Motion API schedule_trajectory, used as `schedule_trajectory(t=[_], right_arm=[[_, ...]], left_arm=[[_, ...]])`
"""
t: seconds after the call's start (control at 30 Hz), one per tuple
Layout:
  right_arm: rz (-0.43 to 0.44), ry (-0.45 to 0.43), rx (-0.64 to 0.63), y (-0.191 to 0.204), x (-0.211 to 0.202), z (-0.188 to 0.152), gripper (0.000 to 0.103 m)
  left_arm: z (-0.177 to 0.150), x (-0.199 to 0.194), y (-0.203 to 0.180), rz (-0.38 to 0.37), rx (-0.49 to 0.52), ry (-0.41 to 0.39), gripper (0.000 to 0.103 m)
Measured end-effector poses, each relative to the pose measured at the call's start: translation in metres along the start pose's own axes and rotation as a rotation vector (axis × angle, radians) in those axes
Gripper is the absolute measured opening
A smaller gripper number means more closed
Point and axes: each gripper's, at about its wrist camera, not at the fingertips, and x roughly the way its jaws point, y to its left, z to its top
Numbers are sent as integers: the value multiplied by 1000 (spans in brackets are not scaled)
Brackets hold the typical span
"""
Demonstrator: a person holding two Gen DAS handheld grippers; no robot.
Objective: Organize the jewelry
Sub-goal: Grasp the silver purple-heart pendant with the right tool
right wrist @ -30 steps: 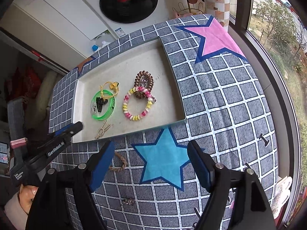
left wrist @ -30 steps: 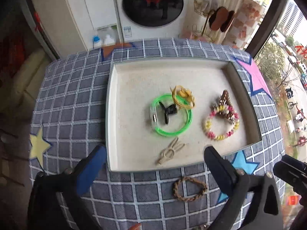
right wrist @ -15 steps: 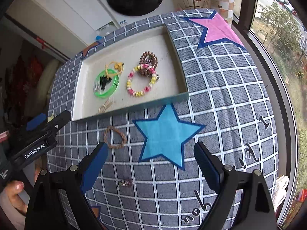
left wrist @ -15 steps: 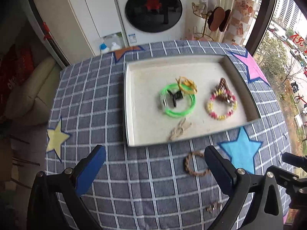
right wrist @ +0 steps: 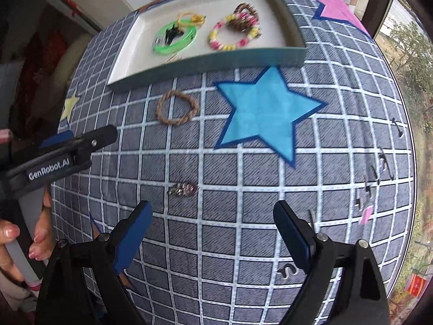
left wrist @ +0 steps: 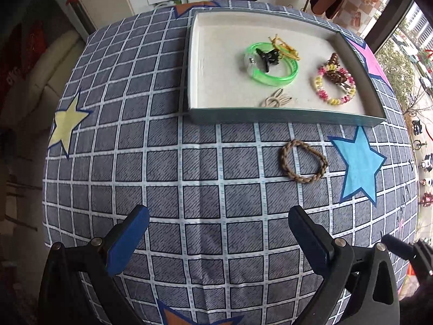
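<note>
A shallow tray (left wrist: 284, 116) (right wrist: 216, 59) on the checked cloth holds a green bangle (left wrist: 272, 63) (right wrist: 174, 40), a black clip, a yellow tie, a pink-and-yellow bead bracelet (left wrist: 334, 88) (right wrist: 232, 36), a brown spiral tie and a beige bunny clip (left wrist: 276, 100). A braided brown bracelet (left wrist: 303, 161) (right wrist: 177, 107) lies on the cloth in front of the tray. A small metal charm (right wrist: 184, 189) lies nearer my right gripper. My left gripper (left wrist: 217, 239) is open and empty, also seen from the side in the right wrist view (right wrist: 81, 146). My right gripper (right wrist: 212, 233) is open and empty.
The table has a grey checked cloth with a blue star (right wrist: 265, 111), a pink star (right wrist: 335, 8) and a yellow star (left wrist: 66, 122). A washing machine and cabinets stand behind the table. A window runs along the right side.
Both grippers have pulled back from the tray and dropped lower towards the cloth. The braided bracelet and the charm now lie closer in front of them.
</note>
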Motion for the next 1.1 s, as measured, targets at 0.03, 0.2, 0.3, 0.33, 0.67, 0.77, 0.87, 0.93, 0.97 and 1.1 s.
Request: schedule_trajectory(t=[0.03, 0.2, 0.3, 0.33, 0.67, 0.77, 0.87, 0.93, 0.97, 1.1], right_arm=[[-3, 3, -7, 4, 4, -1, 92], [-14, 1, -29, 18, 19, 0, 91], [-32, 2, -59, 28, 28, 1, 82], [-39, 3, -70, 30, 31, 2, 79], [-101, -3, -89, 48, 53, 2, 52], [-142, -26, -98, 49, 52, 1, 35], [-130, -29, -85, 49, 53, 1, 35], [-134, -31, -77, 44, 51, -3, 35], [-134, -31, -70, 37, 48, -5, 35], [-128, -23, -35, 20, 42, -12, 35]], left_arm=[[-1, 1, 3, -1, -11, 5, 103], [-7, 3, 15, 5, -37, 15, 103], [-12, 3, 20, 10, -39, 17, 103], [-14, 3, 22, 11, -40, 18, 103], [-15, 8, 24, 6, -45, 34, 103], [-7, 13, 19, -8, -36, 37, 103], [-5, 15, 8, -25, -21, 34, 103], [-4, 16, -1, -39, -14, 33, 103], [-2, 16, -5, -45, -11, 33, 103], [6, 20, -27, -68, 11, 25, 103]])
